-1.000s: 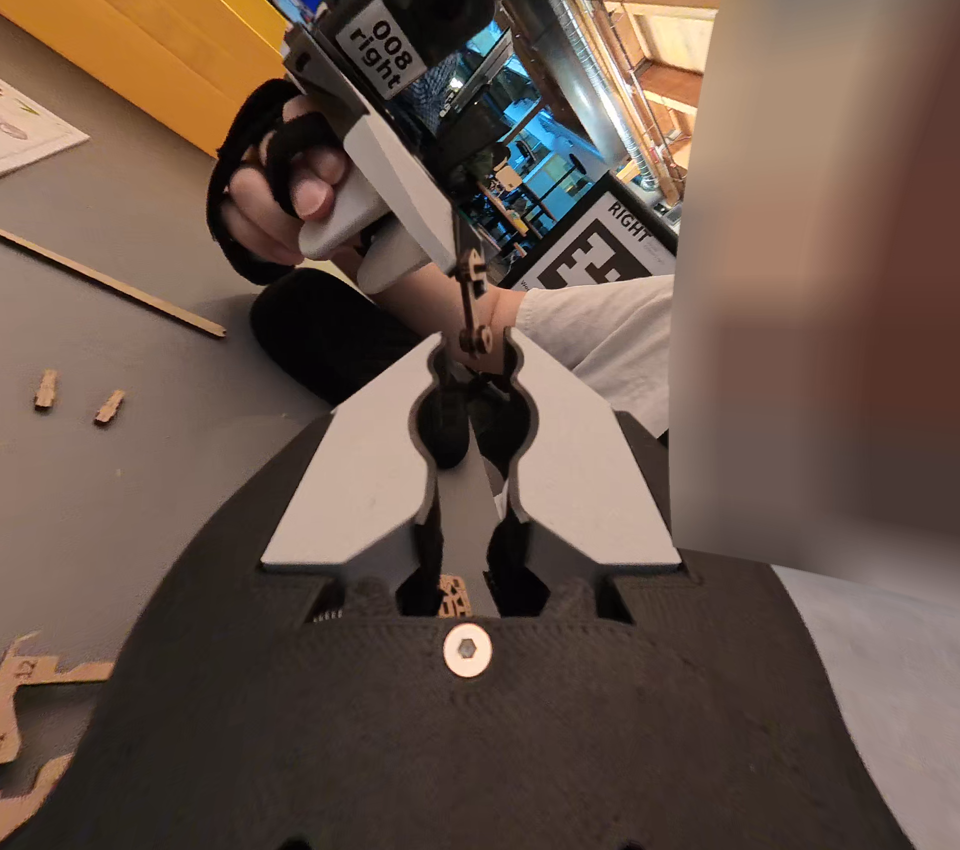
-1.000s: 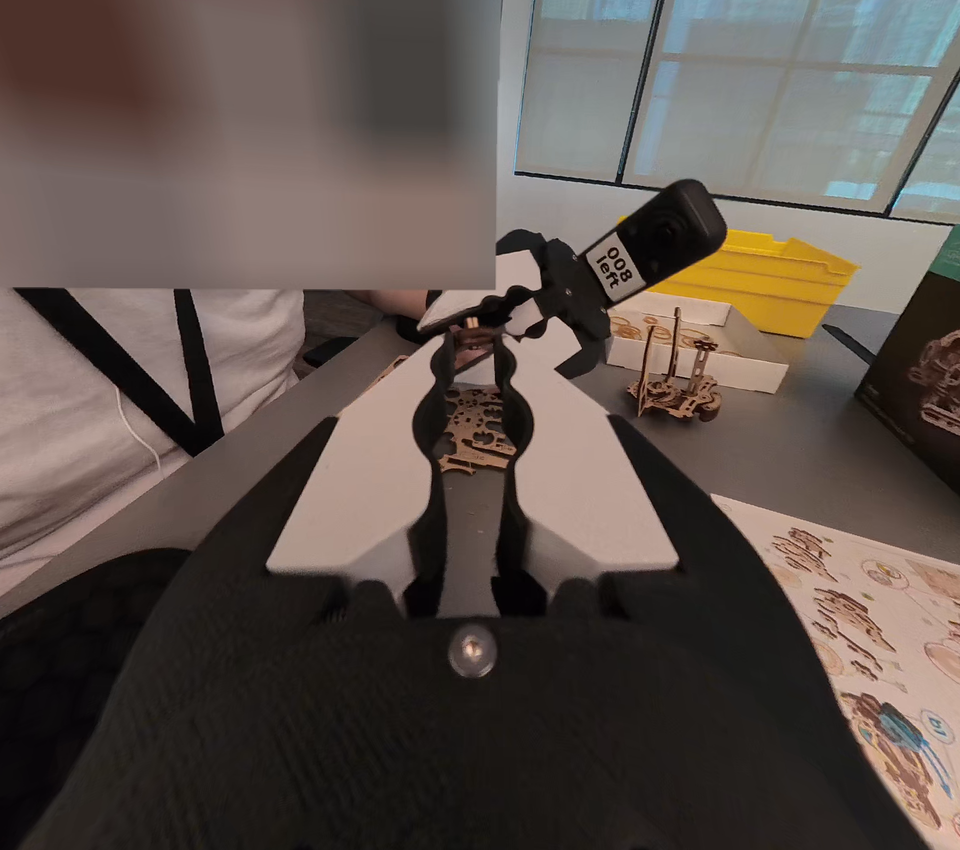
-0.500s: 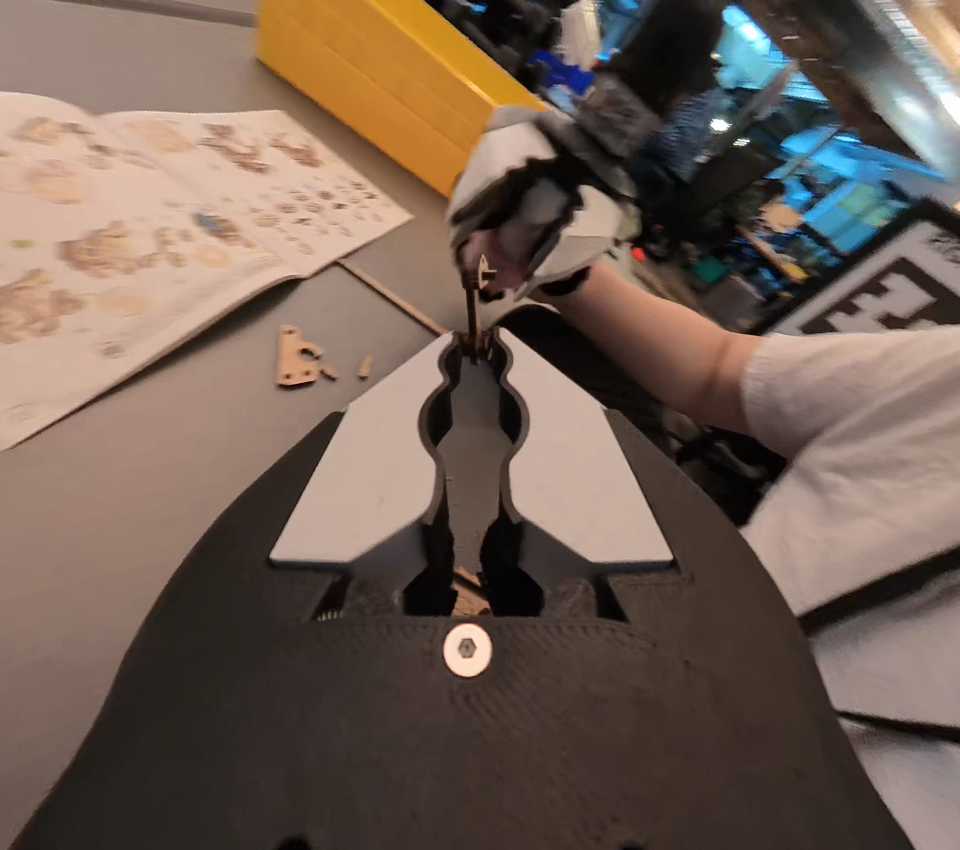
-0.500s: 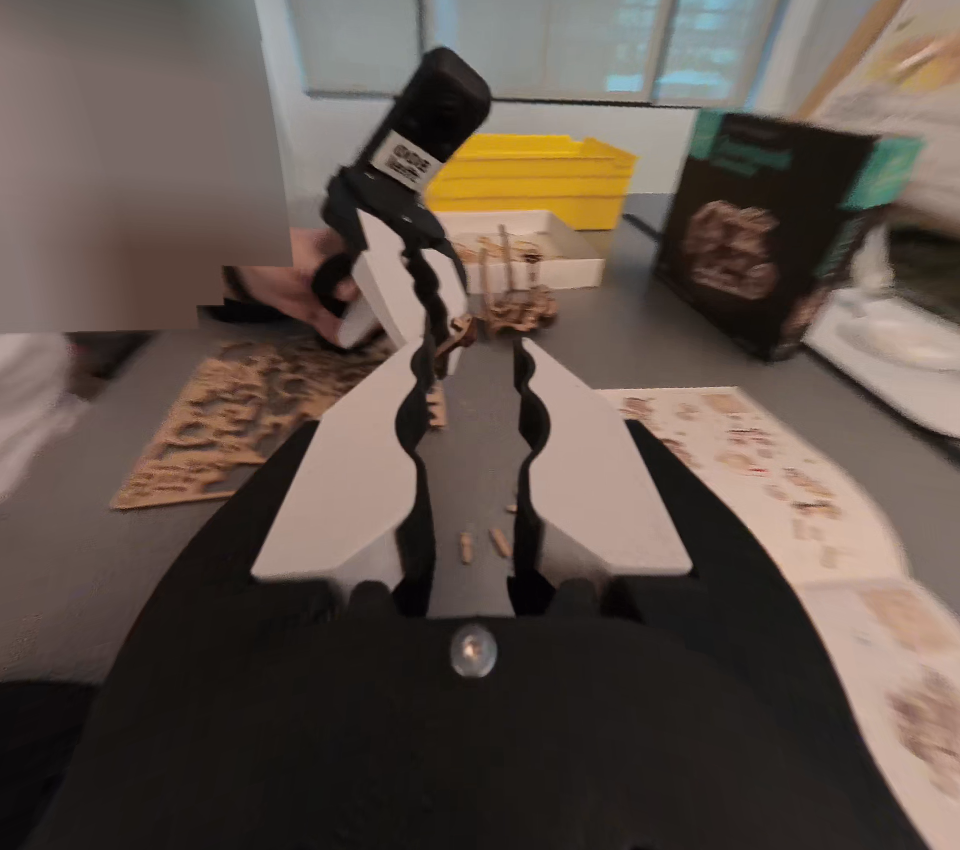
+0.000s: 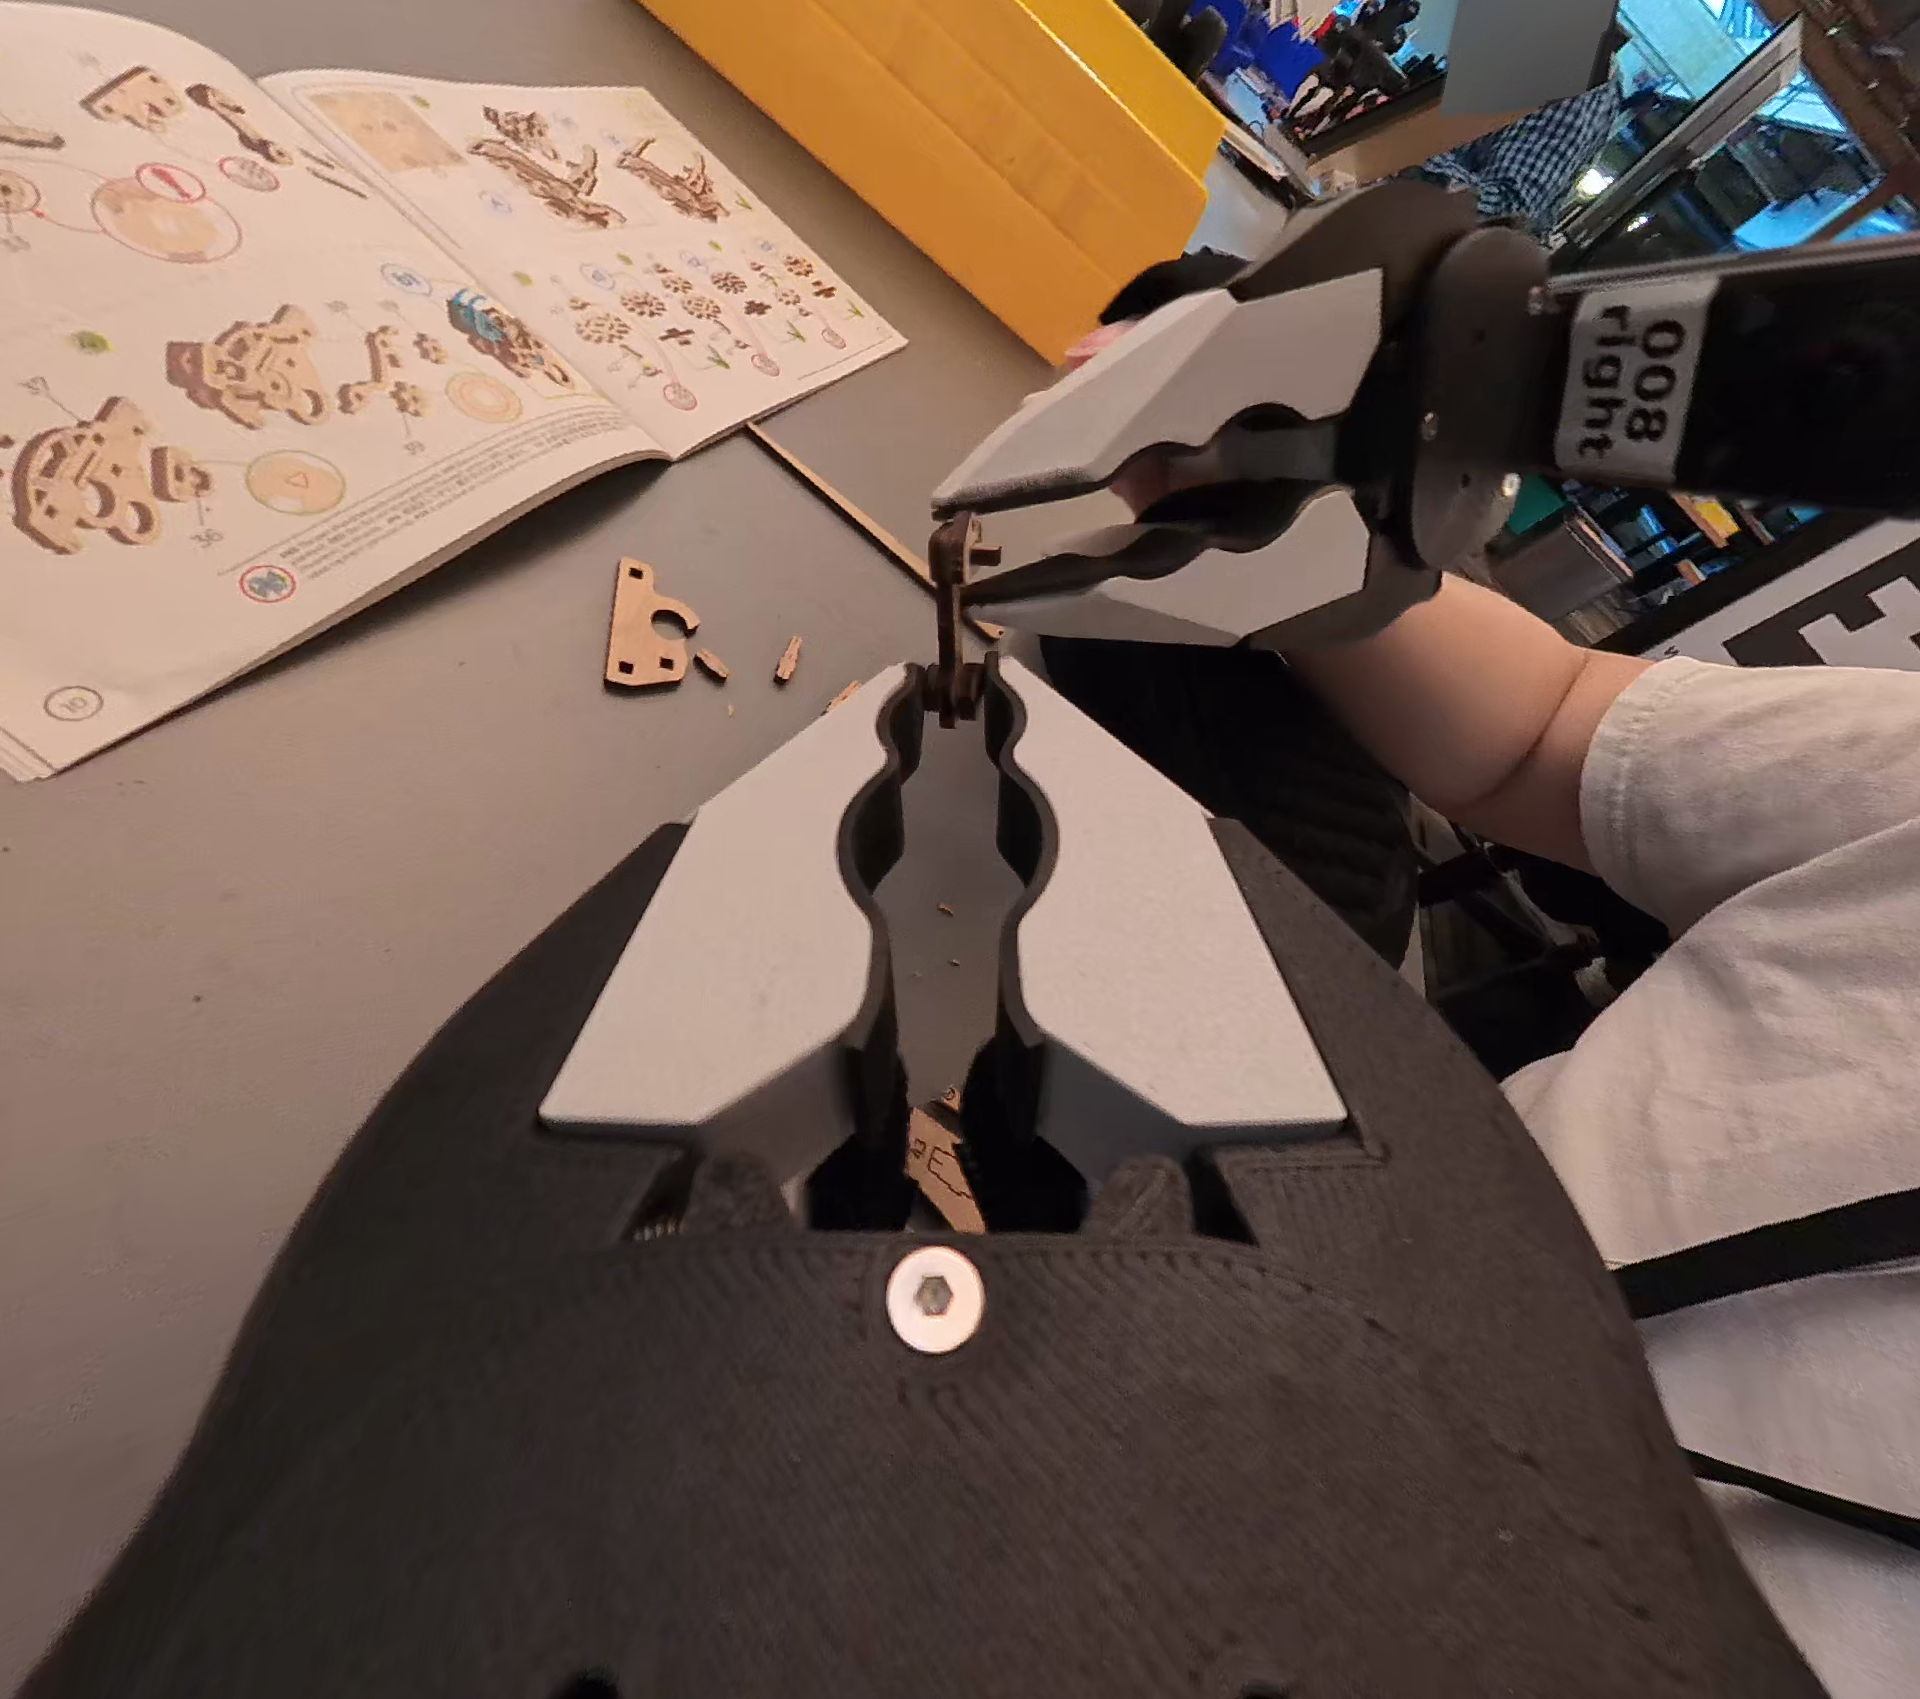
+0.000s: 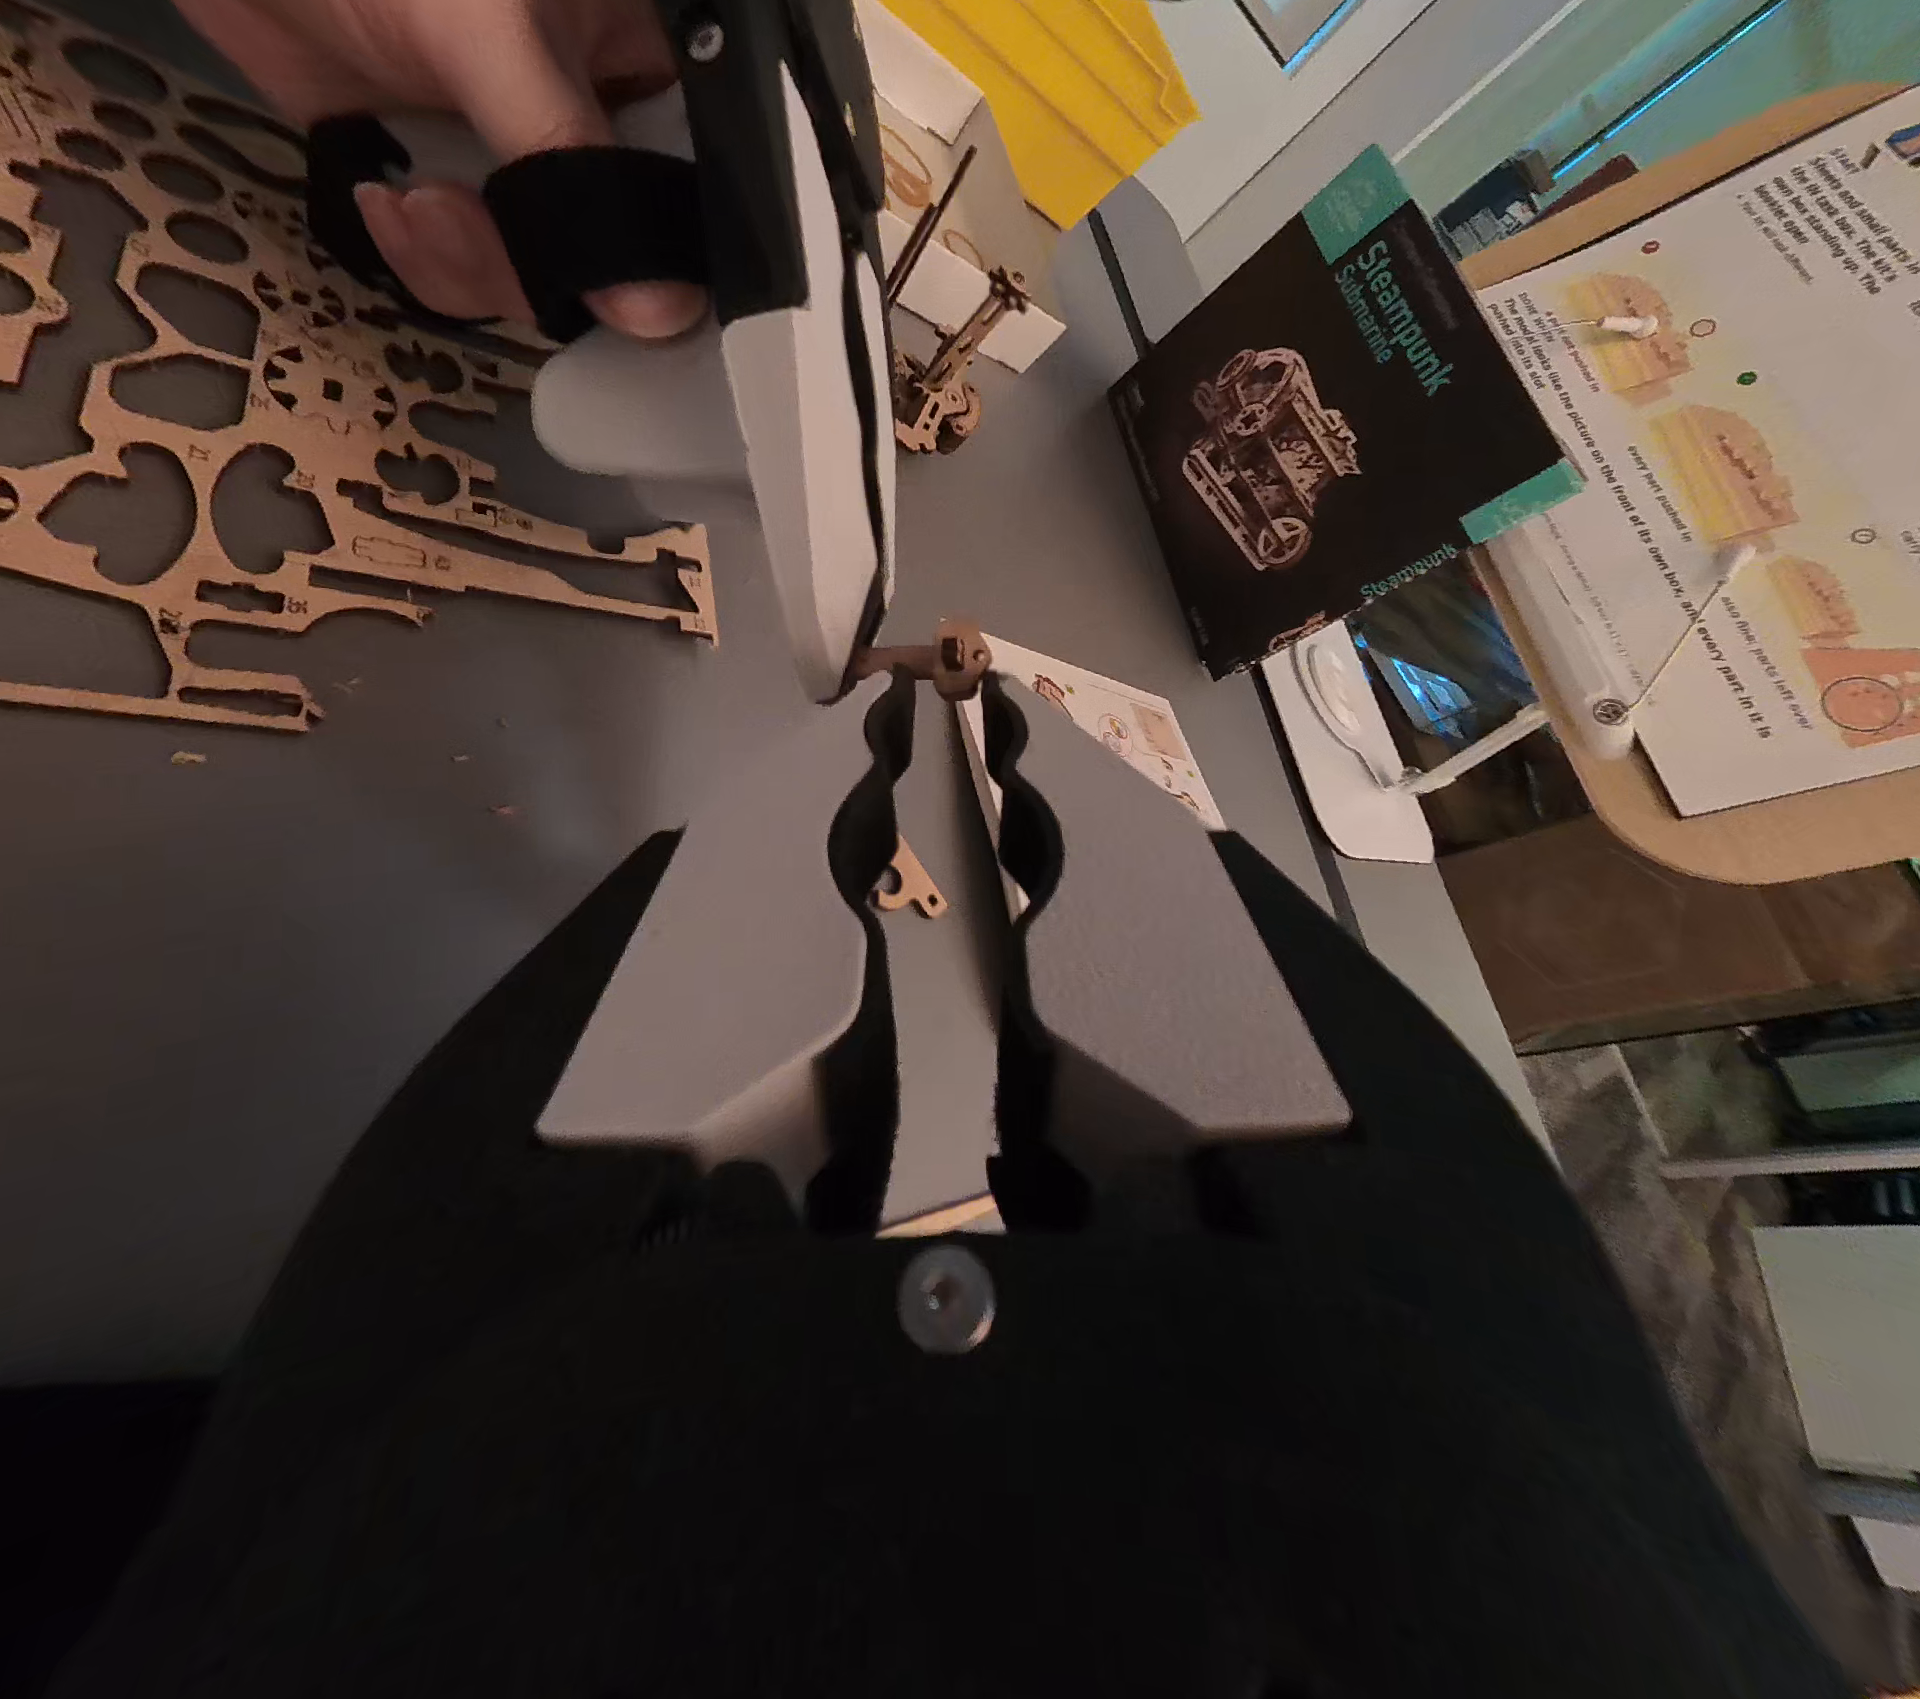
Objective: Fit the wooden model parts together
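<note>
Pressing the two halves squarely, without twisting, seems the way to seat this joint. On the left, an instruction booklet (image 5: 343, 319) lies open on the bench (image 5: 312, 870), with a loose flat plate (image 5: 644, 647) beside it. At centre, the left gripper (image 5: 948, 693) has its jaws closed on a thin dark wooden strip (image 5: 945, 610), held above the bench. The right gripper (image 5: 961, 553) pinches its upper end, where a small round wooden hub (image 6: 956, 657) sits.
</note>
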{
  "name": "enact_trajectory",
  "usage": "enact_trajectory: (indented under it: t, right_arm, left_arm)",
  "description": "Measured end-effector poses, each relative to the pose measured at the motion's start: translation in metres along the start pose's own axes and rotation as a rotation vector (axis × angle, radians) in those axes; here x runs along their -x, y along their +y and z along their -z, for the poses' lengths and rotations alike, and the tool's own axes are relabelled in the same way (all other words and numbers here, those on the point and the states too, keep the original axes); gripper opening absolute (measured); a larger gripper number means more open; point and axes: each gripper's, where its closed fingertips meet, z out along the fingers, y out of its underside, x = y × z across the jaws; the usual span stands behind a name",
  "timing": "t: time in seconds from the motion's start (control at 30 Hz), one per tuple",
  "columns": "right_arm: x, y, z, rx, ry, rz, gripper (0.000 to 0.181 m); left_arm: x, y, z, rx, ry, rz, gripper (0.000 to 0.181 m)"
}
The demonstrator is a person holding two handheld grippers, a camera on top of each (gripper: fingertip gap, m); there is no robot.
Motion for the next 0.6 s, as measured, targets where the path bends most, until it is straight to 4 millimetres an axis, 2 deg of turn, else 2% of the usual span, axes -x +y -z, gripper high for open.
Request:
enact_trajectory:
  t: [0.3, 0.6]
  right_arm:
    - [-0.0008, 0.0054, -0.0041, 0.070, 0.044, 0.053, 0.008]
    - [-0.0011, 0.0042, -0.0012, 0.034, 0.032, 0.055, 0.005]
  left_arm:
    - [0.0072, 0.0030, -0.0012, 0.021, -0.040, -0.001, 0.009]
    - [0.0035, 0.0032, -0.0026, 0.025, -0.026, -0.016, 0.008]
